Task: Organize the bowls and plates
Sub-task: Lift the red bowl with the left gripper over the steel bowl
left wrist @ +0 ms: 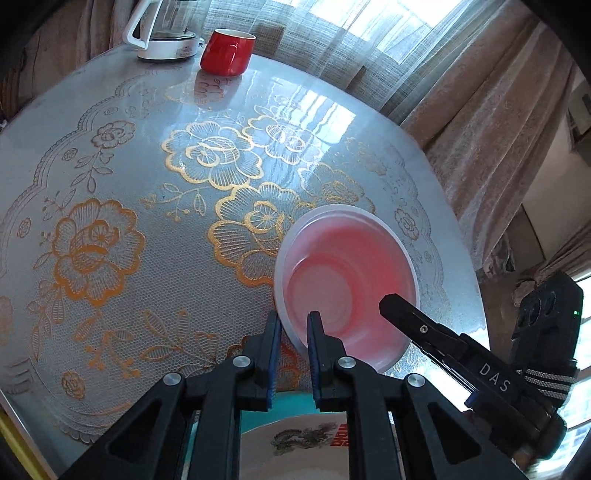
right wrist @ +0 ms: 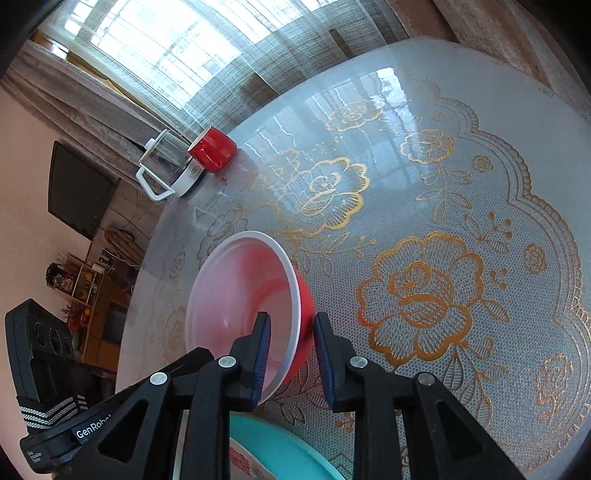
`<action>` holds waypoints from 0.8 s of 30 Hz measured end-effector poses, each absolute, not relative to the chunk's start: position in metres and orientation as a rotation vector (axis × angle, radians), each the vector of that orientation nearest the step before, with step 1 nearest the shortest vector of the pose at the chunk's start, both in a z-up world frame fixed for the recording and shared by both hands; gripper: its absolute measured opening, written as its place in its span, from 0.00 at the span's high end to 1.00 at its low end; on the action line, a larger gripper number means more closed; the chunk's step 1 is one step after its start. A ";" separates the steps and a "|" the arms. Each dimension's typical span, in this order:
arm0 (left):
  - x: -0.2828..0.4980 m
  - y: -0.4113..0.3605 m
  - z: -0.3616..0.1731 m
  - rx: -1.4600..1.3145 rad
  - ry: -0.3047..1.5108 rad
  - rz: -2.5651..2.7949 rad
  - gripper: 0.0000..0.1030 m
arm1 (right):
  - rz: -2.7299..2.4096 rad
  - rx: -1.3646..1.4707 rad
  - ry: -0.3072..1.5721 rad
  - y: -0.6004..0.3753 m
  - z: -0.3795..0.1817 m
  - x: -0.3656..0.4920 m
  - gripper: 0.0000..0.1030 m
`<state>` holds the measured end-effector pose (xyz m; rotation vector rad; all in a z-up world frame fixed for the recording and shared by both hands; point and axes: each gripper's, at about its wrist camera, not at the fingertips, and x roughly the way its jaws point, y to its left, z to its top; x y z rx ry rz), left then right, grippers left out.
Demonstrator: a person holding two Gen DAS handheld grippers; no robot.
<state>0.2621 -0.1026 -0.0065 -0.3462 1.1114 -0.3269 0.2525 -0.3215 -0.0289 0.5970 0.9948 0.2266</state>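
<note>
While the left gripper (left wrist: pixel 295 328) straddles the near-left rim of the red bowl (left wrist: pixel 347 284), the left wrist view shows its blue pads on either side of the white lip, the jaws nearly shut and apparently clamped on that rim. That bowl stands on the tabletop (left wrist: pixel 110 184) toward its near right edge, with the right gripper (left wrist: pixel 388 299) reaching in over the opposite rim. Below the fingers lies a printed plate (left wrist: pixel 306 439) on something teal. A red mug (left wrist: pixel 227 51) and a glass kettle (left wrist: pixel 162 33) stand at the far edge.

From the right wrist view, the right gripper (right wrist: pixel 290 343) has one finger inside the red bowl (right wrist: pixel 240 299) and one outside its red wall; the jaws stand slightly apart, with a visible gap at the outer pad, so no firm grip there. A teal plate (right wrist: pixel 280 446) lies at the near edge beneath.

Judging by this, the bowl is being placed or released. Next, I think both jaws must clear the rim without tipping it.
</note>
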 end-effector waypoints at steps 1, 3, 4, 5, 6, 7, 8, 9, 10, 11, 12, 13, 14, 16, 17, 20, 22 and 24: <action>0.258 -0.100 -0.005 -0.345 1.103 -0.323 0.88 | 0.223 0.598 0.996 -0.320 -0.030 0.252 0.78; 0.253 -0.100 0.001 -0.328 1.071 -0.313 0.88 | 0.209 0.576 0.986 -0.317 -0.028 0.249 0.84; 0.248 -0.097 0.005 -0.321 1.055 -0.312 0.88 | 0.206 0.558 0.981 -0.314 -0.026 0.248 0.85; 0.243 -0.093 0.009 -0.320 1.039 -0.309 0.88 | 0.209 0.548 0.977 -0.311 -0.023 0.246 0.85; 0.238 -0.089 0.014 -0.321 1.024 -0.307 0.88 | 0.216 0.543 0.973 -0.308 -0.019 0.245 0.85; 0.233 -0.085 0.018 -0.322 1.008 -0.305 0.88 | 0.225 0.538 0.966 -0.305 -0.015 0.244 0.85; 0.228 -0.080 0.023 -0.325 0.993 -0.302 0.88 | 0.236 0.533 0.959 -0.301 -0.011 0.242 0.85; 0.223 -0.075 0.027 -0.326 0.978 -0.299 0.88 | 0.247 0.529 0.952 -0.298 -0.007 0.239 0.85; 0.218 -0.070 0.032 -0.325 0.964 -0.295 0.88 | 0.259 0.525 0.945 -0.294 -0.002 0.236 0.85; 0.212 -0.065 0.036 -0.324 0.950 -0.290 0.88 | 0.271 0.520 0.937 -0.290 0.002 0.234 0.85; 0.205 -0.059 0.039 -0.323 0.938 -0.282 0.88 | 0.282 0.512 0.929 -0.285 0.007 0.231 0.85; 0.198 -0.053 0.042 -0.322 0.927 -0.274 0.88 | 0.295 0.503 0.922 -0.279 0.012 0.228 0.85; 0.192 -0.047 0.045 -0.324 0.916 -0.266 0.88 | 0.309 0.498 0.917 -0.274 0.016 0.225 0.85; 0.181 -0.035 0.049 -0.336 0.900 -0.252 0.88 | 0.338 0.494 0.908 -0.263 0.021 0.217 0.85; 0.175 -0.027 0.050 -0.344 0.893 -0.247 0.88 | 0.353 0.486 0.905 -0.257 0.024 0.214 0.85; 0.157 -0.005 0.054 -0.357 0.869 -0.234 0.88 | 0.395 0.453 0.904 -0.236 0.031 0.202 0.85; 0.146 0.007 0.055 -0.360 0.857 -0.220 0.88 | 0.427 0.442 0.907 -0.221 0.033 0.197 0.85; 0.131 0.024 0.056 -0.370 0.846 -0.205 0.88 | 0.457 0.437 0.919 -0.206 0.033 0.191 0.85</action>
